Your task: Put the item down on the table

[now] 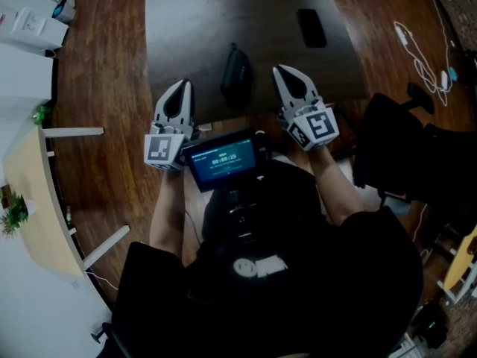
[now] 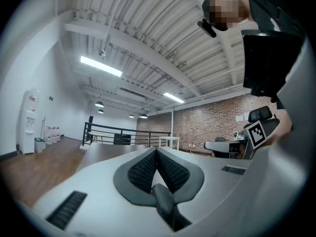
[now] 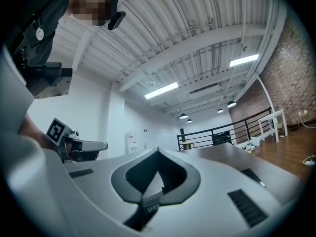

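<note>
Black pouch (image 1: 235,74) on table (image 1: 186,21) betw L gripper (image 1: 182,85) & R gripper (image 1: 282,71); both jaws together, empty

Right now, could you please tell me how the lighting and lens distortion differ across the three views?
Head view: dim overall, the dark table and the person's dark clothing lose detail, and the small lit screen stands out. Left gripper view: strong fisheye, black corners, a bright ceiling light strip, curved beams. Right gripper view: the same fisheye and dark corners, another bright ceiling light strip.

pouch (image 1: 235,71) on table (image 1: 194,28), phone (image 1: 311,27) behind (rightward)
</note>
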Demonstrator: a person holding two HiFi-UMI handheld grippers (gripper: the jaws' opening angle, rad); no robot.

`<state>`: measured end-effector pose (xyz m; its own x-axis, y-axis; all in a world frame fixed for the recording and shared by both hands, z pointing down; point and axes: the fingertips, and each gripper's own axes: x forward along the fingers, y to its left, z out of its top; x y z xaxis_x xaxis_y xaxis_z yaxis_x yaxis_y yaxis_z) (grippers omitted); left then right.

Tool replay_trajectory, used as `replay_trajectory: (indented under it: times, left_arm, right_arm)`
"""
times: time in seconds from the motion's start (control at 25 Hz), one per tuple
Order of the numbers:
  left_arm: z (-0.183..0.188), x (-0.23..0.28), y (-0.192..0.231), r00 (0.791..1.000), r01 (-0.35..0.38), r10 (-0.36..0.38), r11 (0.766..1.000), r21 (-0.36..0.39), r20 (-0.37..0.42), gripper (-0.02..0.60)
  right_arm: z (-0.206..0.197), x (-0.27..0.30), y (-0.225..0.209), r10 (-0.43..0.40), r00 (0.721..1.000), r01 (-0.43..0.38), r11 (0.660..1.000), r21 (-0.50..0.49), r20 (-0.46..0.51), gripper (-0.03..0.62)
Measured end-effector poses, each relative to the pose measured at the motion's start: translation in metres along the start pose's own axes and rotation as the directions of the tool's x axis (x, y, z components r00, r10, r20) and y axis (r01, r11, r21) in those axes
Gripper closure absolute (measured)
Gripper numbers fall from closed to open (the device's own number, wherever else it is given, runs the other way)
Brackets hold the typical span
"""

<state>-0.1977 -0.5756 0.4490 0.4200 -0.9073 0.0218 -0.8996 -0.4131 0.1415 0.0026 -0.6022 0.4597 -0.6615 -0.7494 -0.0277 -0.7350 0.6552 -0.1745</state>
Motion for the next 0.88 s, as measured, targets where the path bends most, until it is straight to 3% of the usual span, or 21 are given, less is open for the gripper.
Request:
replay_trajectory:
  times: [0.56, 0.88]
  left_arm:
    - [0.029, -0.180, -0.016, 0.997, -0.032, 0.032, 0.999, 0.002, 0.074, 0.581]
    - [0.034, -0.234, -0.056, 0.995, -0.005, 0.004, 1.000, 0.013, 0.100, 0.581]
  right_arm:
    - [0.008, -0.087, 0.161, 0.003, 1.000, -0.003, 1.000, 0.003, 0.028, 0.591]
    - [0.019, -0.138, 0.212, 0.001, 1.000, 0.000, 1.000, -0.022, 0.029, 0.591]
